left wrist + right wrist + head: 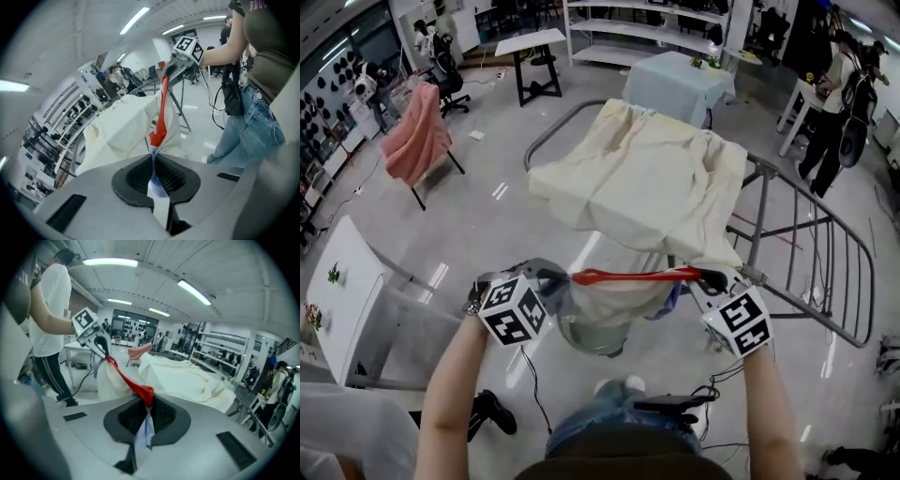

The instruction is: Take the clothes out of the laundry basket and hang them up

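The drying rack (pixel 839 281) stands straight ahead of you. A cream sheet (pixel 647 178) covers its near and left part, and only the rails on its right side lie bare. The red garment (pixel 633 276) stretches taut across the sheet's near edge, with the laundry basket (pixel 598 339) beneath it. Left of the rack you have open floor (pixel 487 211) up to the white table (pixel 337 281) at near left.

A grey metal drying rack (pixel 797 190) stands on the glossy floor (pixel 487 216) — a cream sheet (pixel 642 178) draped across its top.
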